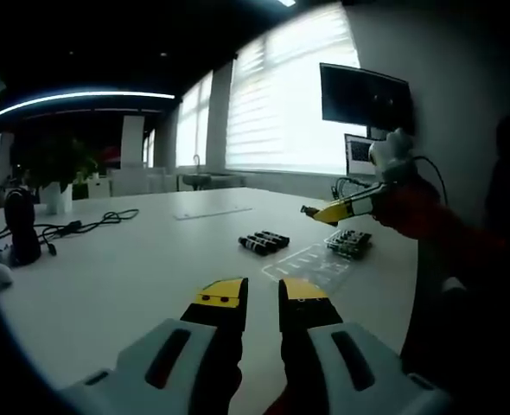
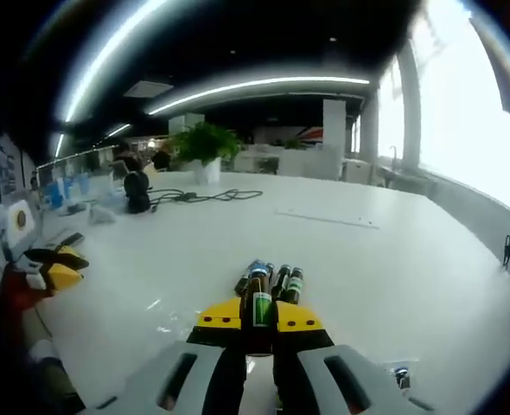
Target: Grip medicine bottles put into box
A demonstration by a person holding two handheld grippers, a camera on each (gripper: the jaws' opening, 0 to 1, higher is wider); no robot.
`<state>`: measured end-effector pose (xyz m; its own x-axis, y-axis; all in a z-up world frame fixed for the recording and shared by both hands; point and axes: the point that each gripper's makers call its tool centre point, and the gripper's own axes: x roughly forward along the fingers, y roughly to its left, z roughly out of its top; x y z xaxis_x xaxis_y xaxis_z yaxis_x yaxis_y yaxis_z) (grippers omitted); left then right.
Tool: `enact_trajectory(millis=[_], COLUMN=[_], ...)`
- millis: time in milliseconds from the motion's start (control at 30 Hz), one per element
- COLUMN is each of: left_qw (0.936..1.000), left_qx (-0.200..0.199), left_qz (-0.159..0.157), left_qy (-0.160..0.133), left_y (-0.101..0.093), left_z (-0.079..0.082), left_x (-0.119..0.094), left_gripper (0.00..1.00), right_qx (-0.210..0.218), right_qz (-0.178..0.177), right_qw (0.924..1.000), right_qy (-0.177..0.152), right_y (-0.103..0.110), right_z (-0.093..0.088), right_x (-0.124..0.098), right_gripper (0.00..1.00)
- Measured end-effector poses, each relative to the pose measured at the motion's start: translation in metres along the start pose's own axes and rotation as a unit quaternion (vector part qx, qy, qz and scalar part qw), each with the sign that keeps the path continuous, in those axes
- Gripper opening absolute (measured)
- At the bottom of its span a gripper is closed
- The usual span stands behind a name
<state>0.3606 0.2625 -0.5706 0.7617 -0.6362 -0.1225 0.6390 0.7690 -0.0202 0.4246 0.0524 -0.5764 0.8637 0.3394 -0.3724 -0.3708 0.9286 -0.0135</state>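
In the right gripper view, my right gripper (image 2: 257, 318) is shut on a dark medicine bottle (image 2: 257, 303) with a green label, held above the white table (image 2: 367, 277). Just past it, several more dark bottles (image 2: 279, 278) lie side by side. In the left gripper view that same gripper (image 1: 324, 213) comes in from the right, the bottle's dark end (image 1: 308, 209) poking out, hovering over the small box (image 1: 348, 242) that holds several bottles. The lying bottles (image 1: 264, 242) sit left of the box. My left gripper (image 1: 262, 296) stands open low over the table, holding nothing.
A clear flat lid (image 1: 311, 264) lies in front of the box. Black cables (image 1: 78, 226) and a dark object (image 1: 20, 226) sit at the table's left. A potted plant (image 2: 205, 143) stands at the far edge. A monitor (image 1: 365, 97) hangs on the wall.
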Motion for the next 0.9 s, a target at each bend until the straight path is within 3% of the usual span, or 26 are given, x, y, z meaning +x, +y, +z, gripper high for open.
enact_trajectory(millis=[233,567,900], left_qw=[1.0,0.9999,0.9999], left_qx=[0.0,-0.004,-0.007], left_qz=[-0.008,-0.015,-0.014], left_qy=[0.0,0.001,-0.001], left_y=[-0.004,-0.009,-0.008], left_z=[0.001,-0.001,-0.002], left_x=[0.0,0.002,0.002], left_gripper=[0.08,0.08,0.08], right_qx=[0.007,0.013,0.017], right_qz=[0.005,-0.013,-0.028], right_qw=[0.9999,0.999,0.9978], right_qy=[0.006,0.041,0.057], right_y=[0.012,0.025,0.024], right_z=[-0.008,-0.026,-0.034], right_x=[-0.004,-0.006,-0.007], right_gripper=[0.07,0.07,0.07])
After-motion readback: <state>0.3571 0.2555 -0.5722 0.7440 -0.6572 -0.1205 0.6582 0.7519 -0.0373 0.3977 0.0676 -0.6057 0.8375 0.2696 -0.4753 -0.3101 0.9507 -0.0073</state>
